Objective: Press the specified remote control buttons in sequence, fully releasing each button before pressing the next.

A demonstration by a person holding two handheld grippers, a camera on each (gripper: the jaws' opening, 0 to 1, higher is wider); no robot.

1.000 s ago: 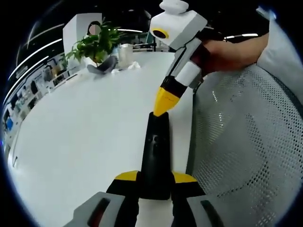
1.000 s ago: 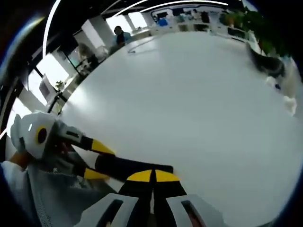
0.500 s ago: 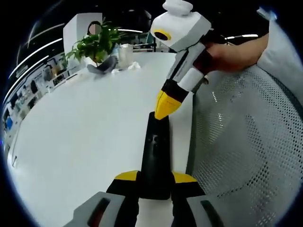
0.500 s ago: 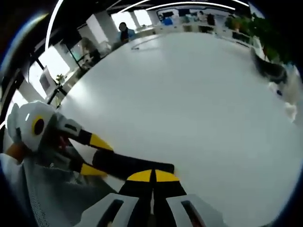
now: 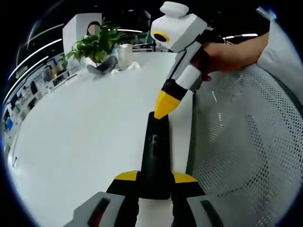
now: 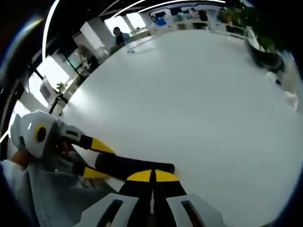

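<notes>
A long black remote control (image 5: pixel 156 153) lies lengthwise between the yellow-tipped jaws of my left gripper (image 5: pixel 155 178), which is shut on its near end above the white table (image 5: pixel 85 127). My right gripper (image 5: pixel 163 108) comes down from the upper right, shut, its yellow tip meeting the remote's far end. In the right gripper view, my right gripper (image 6: pixel 152 176) has its jaws together just over the remote (image 6: pixel 128 165). There my left gripper (image 6: pixel 97 161) holds the remote from the left.
A white mesh chair back (image 5: pixel 246 142) fills the right side, close to the table edge. A potted plant (image 5: pixel 94 43), a grey object (image 5: pixel 102 66) and a clear cup (image 5: pixel 125 53) stand at the table's far end. A hand (image 5: pixel 227 49) holds the right gripper.
The right gripper's body has swayed slightly while its tip stays at the remote's far end. The remote and the left gripper have not moved.
</notes>
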